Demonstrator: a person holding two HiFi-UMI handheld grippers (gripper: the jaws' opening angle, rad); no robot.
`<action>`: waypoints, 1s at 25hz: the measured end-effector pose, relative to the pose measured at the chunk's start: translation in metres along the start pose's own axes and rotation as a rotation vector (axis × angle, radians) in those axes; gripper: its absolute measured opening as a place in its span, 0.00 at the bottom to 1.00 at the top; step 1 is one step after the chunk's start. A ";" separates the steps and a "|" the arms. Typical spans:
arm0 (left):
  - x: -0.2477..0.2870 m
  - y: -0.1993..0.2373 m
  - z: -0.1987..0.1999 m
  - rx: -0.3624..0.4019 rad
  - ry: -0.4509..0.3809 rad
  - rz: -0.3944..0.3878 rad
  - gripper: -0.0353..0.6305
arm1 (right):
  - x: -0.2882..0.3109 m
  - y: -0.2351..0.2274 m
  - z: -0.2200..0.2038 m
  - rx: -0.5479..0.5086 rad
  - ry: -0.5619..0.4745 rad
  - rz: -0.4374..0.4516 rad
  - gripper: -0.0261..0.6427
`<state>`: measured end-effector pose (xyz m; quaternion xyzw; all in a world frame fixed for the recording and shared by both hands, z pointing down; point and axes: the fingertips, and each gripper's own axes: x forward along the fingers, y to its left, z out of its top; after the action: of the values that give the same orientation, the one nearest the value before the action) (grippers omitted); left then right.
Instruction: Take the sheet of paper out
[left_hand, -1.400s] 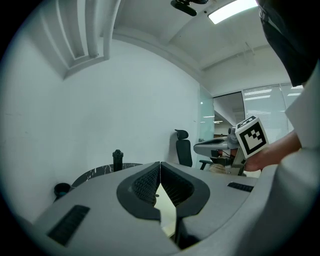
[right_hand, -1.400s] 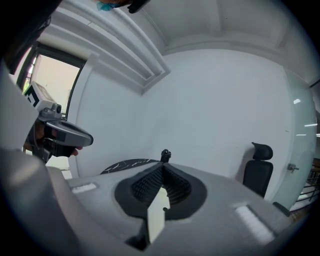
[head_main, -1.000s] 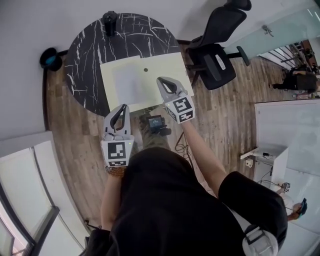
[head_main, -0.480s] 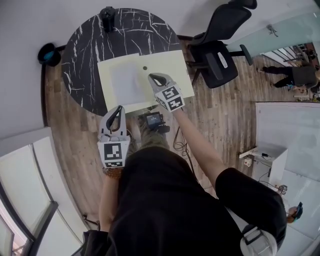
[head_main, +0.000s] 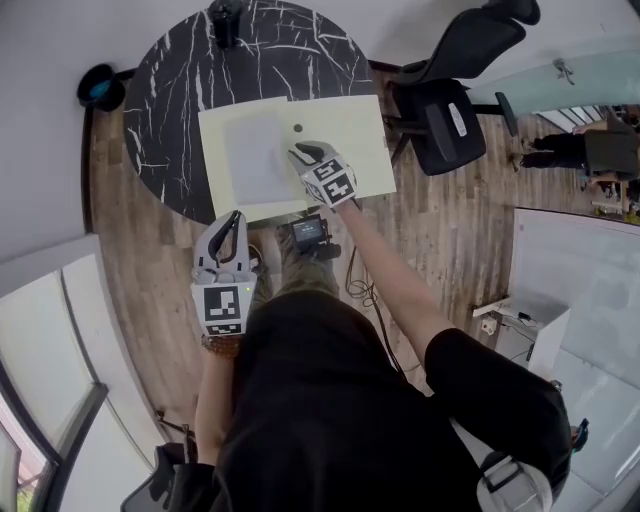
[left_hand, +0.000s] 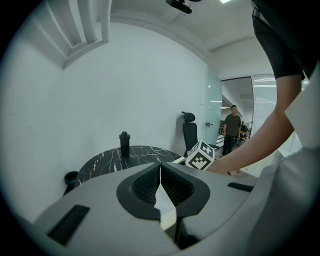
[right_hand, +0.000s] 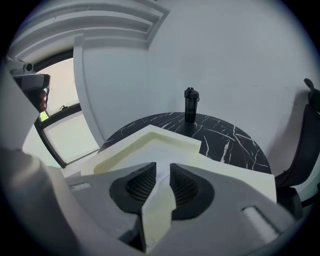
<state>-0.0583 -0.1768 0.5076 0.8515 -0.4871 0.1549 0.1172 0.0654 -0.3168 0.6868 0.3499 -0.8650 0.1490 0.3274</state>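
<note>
- Tabletop (head_main: 180, 90): round, black with white veining, set against a pale wall.
- Folder (head_main: 345, 140): pale yellow, lying flat on the near side of the tabletop. Its near edge overhangs the rim towards the person.
- Sheet (head_main: 250, 155): a paler grey-white rectangle on the folder's left half, lying flat. From the head view it cannot be told whether it sits on top of the folder or under a clear cover.
- A small dark dot (head_main: 298, 128) shows on the folder just right of the sheet, beyond the right claw's tips.
- Right claw (head_main: 300, 154): over the folder, tips pointing at the sheet's right edge. In the right gripper view the jaws stand a little apart, with a narrow gap and only pale folder surface visible through it. Nothing is clamped. Contact with the folder is not confirmed.
- Left claw (head_main: 235, 216): held off the tabletop, near the person's body and just short of the folder's near left corner. In the left gripper view the jaws meet at the tips, with nothing between them.
- Bottle (head_main: 225, 20): black, upright at the far edge of the tabletop, well apart from the folder.
- Chair (head_main: 450, 100): black office type, on the wood floor just right of the tabletop.
- Bin (head_main: 97, 88): a dark round bin on the floor at the tabletop's left.
</note>
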 end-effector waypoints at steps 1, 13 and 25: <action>0.001 0.002 -0.002 -0.003 0.003 0.006 0.06 | 0.007 0.000 -0.005 -0.004 0.019 0.010 0.17; 0.002 0.012 -0.026 -0.040 0.060 0.056 0.06 | 0.059 0.000 -0.043 0.010 0.137 0.090 0.17; 0.002 0.014 -0.035 -0.046 0.089 0.081 0.06 | 0.079 -0.002 -0.052 0.048 0.166 0.118 0.17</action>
<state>-0.0747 -0.1729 0.5412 0.8205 -0.5188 0.1859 0.1517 0.0482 -0.3329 0.7786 0.2924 -0.8502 0.2171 0.3801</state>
